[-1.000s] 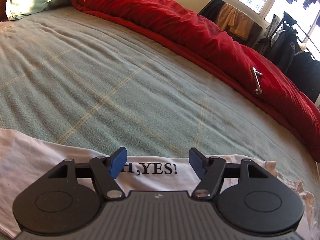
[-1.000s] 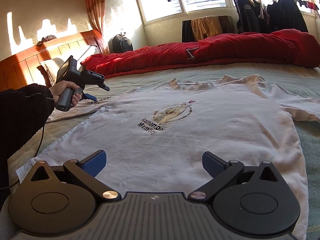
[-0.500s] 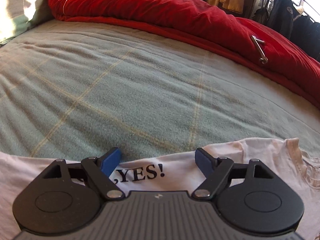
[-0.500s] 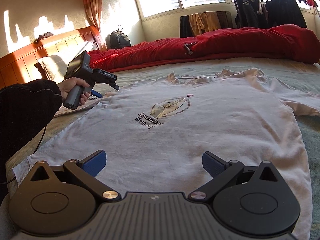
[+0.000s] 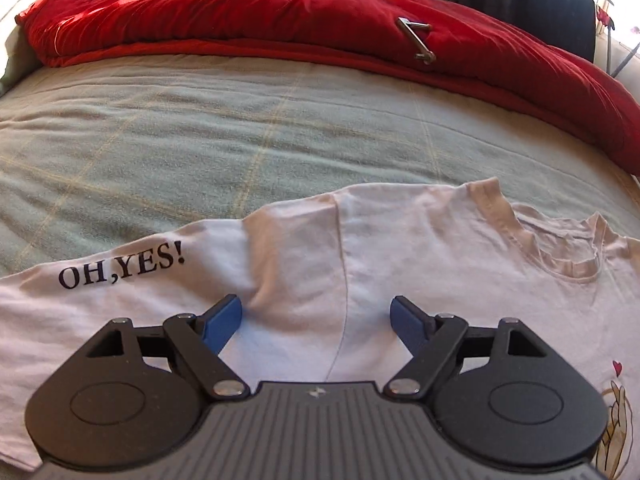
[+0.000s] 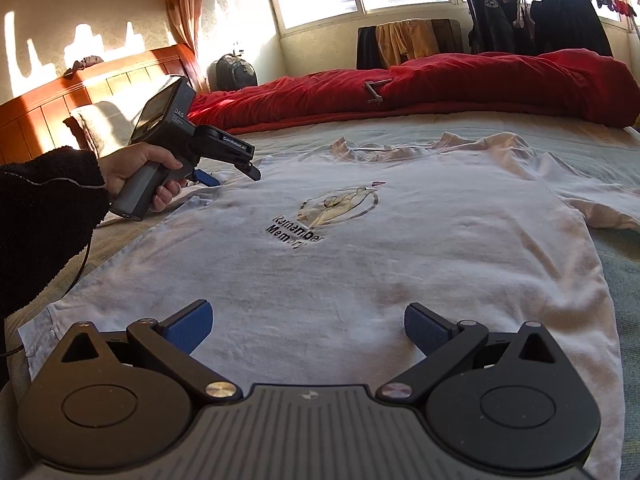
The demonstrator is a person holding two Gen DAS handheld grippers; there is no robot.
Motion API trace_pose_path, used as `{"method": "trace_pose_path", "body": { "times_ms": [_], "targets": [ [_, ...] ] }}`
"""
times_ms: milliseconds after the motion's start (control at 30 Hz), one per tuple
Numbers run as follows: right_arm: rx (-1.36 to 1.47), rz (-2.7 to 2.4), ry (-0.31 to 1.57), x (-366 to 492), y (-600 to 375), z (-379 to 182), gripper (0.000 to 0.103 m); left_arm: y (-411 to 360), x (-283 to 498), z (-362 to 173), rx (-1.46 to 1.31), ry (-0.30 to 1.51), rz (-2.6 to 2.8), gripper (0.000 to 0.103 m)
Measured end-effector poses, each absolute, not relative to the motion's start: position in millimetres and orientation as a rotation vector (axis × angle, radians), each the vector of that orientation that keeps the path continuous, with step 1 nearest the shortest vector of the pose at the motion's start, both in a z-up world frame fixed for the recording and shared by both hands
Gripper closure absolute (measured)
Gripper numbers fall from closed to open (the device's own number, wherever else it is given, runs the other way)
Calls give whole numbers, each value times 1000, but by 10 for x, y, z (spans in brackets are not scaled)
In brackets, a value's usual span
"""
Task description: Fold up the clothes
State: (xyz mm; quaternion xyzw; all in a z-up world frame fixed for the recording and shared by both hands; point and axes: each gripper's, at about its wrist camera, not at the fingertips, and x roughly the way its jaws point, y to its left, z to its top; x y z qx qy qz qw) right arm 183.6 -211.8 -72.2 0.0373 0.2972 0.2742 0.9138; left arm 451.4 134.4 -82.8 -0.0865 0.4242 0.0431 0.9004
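A white T-shirt [image 6: 360, 264] lies face up and spread flat on the bed, collar toward the far side. Its print reads "Remember Memory". In the left wrist view the shirt [image 5: 420, 248] shows its sleeve marked "OH,YES!" [image 5: 120, 272] and its collar [image 5: 560, 256]. My left gripper [image 5: 316, 312] hovers open over the shoulder seam, tilted down, with nothing between its blue pads. The right wrist view shows that gripper [image 6: 230, 176] in a hand with a dark sleeve, at the shirt's left shoulder. My right gripper [image 6: 306, 316] stands open above the shirt's hem, empty.
A red duvet [image 5: 280, 20] is bunched along the far side of the bed, with a metal piece [image 5: 416, 38] lying on it. A green checked blanket [image 5: 240, 128] covers the mattress. A wooden headboard [image 6: 60, 96] and pillow [image 6: 104, 120] stand at the left. Clothes hang by the window [image 6: 540, 24].
My left gripper has slid right along the shirt, from the lettered sleeve to the shoulder near the collar, rolling a little, and its jaws have widened. The right gripper has stayed put.
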Motion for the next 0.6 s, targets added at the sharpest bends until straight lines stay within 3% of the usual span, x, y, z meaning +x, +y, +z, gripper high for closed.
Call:
{"method": "trace_pose_path", "body": {
  "times_ms": [233,433,600],
  "targets": [
    [60,572,620,1862,-2096,-781,0,1373,5022,-835,-180,855,143,16],
    [56,571,619,1860,-2092,-777,0,1165,4763,-577,-243,809,27,17],
    [57,570,617,1858,-2093,-779,0,896,4675,-666,-217,872,-70,16]
  ]
}}
